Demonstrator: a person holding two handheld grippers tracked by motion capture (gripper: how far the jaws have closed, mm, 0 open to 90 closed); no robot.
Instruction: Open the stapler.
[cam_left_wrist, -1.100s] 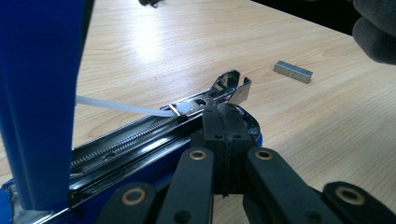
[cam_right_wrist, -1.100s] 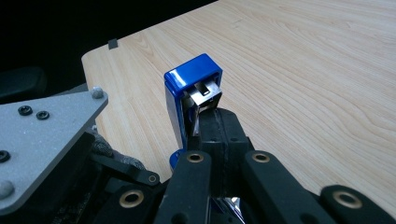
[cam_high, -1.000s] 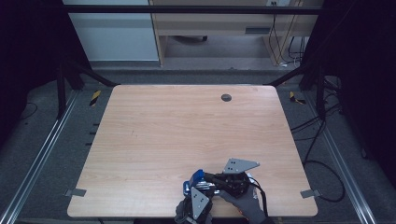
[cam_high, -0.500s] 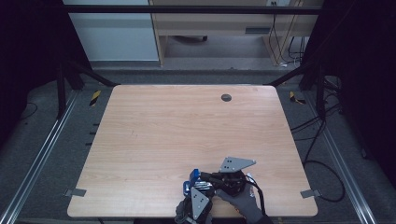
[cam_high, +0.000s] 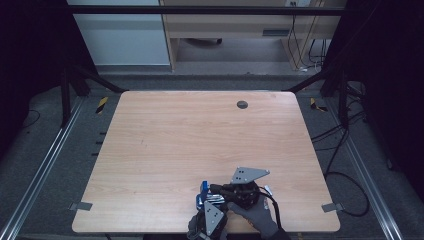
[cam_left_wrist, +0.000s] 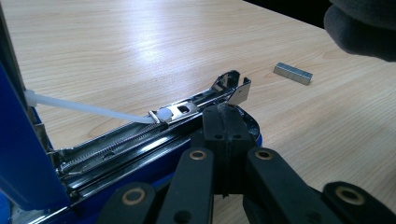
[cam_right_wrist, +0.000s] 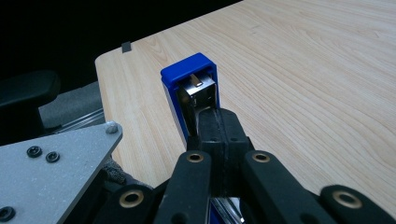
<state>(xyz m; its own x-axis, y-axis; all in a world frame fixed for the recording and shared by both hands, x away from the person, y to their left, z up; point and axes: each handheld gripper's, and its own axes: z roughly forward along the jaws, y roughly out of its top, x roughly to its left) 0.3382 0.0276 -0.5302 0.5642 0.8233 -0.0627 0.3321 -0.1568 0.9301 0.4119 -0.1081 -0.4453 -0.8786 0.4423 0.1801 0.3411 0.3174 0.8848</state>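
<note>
A blue stapler (cam_high: 204, 189) lies open near the table's front edge, its lid (cam_right_wrist: 187, 77) raised off the base. The chrome staple channel (cam_left_wrist: 140, 133) is exposed, with a white pusher rod (cam_left_wrist: 84, 108) running along it. My left gripper (cam_left_wrist: 227, 114) is shut, its tips resting at the front end of the stapler's base; from above the left gripper (cam_high: 209, 204) sits at the table edge. My right gripper (cam_right_wrist: 217, 116) is shut too, tips against the metal inside the raised lid. A strip of staples (cam_left_wrist: 293, 73) lies loose on the wood beyond the stapler.
The wooden table (cam_high: 200, 130) has a round cable hole (cam_high: 242, 104) at its far side. A gloved hand (cam_left_wrist: 364, 25) hovers near the staple strip. The left gripper's grey plate (cam_right_wrist: 51, 177) sits close beside my right jaws. Cables trail on the floor at right.
The right gripper with its grey plate has edged slightly left toward the stapler. The left gripper and the stapler have stayed put.
</note>
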